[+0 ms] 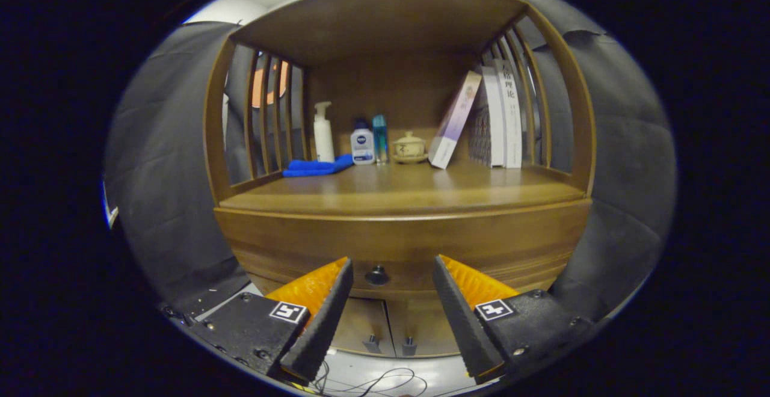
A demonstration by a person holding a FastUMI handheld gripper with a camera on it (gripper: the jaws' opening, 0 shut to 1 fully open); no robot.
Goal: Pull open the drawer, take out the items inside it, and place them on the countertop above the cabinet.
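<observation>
Between the spread gripper [392, 264] fingers, the shut drawer [403, 246] hides its contents behind its knob [377, 275].

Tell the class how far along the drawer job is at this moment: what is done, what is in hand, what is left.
Done: nothing yet; the drawer sits flush and closed. In hand: the gripper is open, its fingers either side of the drawer knob, not touching it. Left: grip the knob, pull the drawer open, lift out whatever is inside, and set it on the countertop.
</observation>
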